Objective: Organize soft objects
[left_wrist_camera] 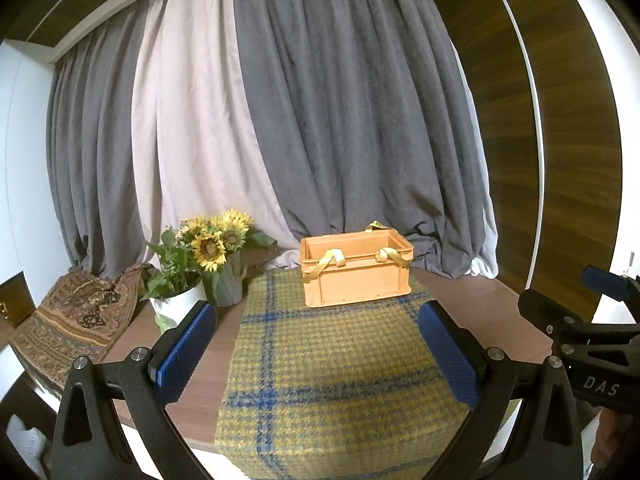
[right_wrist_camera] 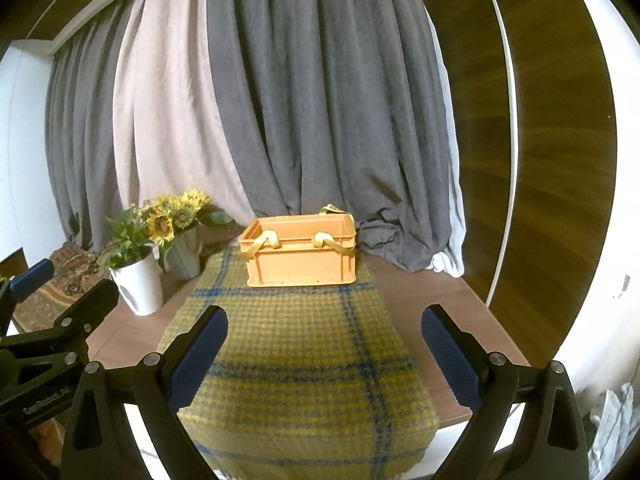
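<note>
Nearest my cameras: the left gripper [left_wrist_camera: 318,350], blue pads [left_wrist_camera: 188,354] spread wide with nothing between them, and the right gripper [right_wrist_camera: 324,354], jaws likewise wide apart and holding nothing. Both hover side by side above the near end of a yellow-and-blue plaid blanket [left_wrist_camera: 340,368], which lies flat along the wooden table [left_wrist_camera: 476,304] and hangs over its near edge. At the blanket's far end I see an orange crate [left_wrist_camera: 356,270], upright, yellow straps [left_wrist_camera: 326,260] draped over its rim; I cannot tell what it contains. Left of the blanket stand a white pot of greenery [right_wrist_camera: 138,276] and a grey vase of sunflowers [left_wrist_camera: 224,280]. Further left, a patterned brown cloth [left_wrist_camera: 76,320] lies rumpled. Grey and pale curtains [left_wrist_camera: 280,120] close the background.
</note>
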